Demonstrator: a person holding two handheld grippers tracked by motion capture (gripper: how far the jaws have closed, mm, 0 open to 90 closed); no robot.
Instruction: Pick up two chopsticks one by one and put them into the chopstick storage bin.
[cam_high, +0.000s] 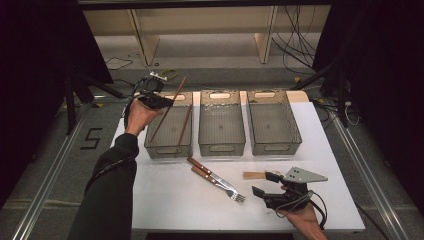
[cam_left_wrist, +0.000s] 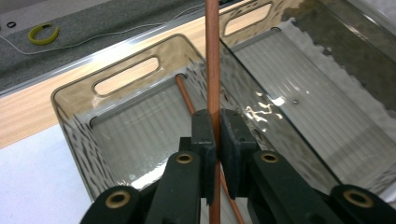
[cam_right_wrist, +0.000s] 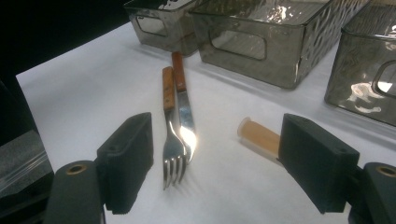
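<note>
Clearly the left gripper (cam_high: 159, 101) is clenched on a chopstick (cam_left_wrist: 213, 70) — in the left gripper view the two black pads press the reddish stick from both sides, and it runs straight up between them. From above, the stick slants: its lower end dips into the left bin (cam_high: 162, 146), its upper end rises past the bin's far rim, and the gripper hangs over the bin's far left corner. A second chopstick (cam_high: 184, 126) already lies in that bin, its length along the bin's long side. That is the relation the next move likely turns on: the held stick's long axis is already near the bin's, and the bin lies directly beneath the gripper, so lowering and letting go should drop it beside its mate.

Farther out, the right gripper (cam_high: 265, 183) rests near the table's front edge, jaws spread wide and holding nothing. A fork (cam_right_wrist: 170, 140) and a knife (cam_right_wrist: 183, 109) lie side by side, touching, just left of it, handles pointing toward the bins. A short tan piece (cam_right_wrist: 259, 136) lies by its far jaw. The right hand is the nearer one to all three.
</note>
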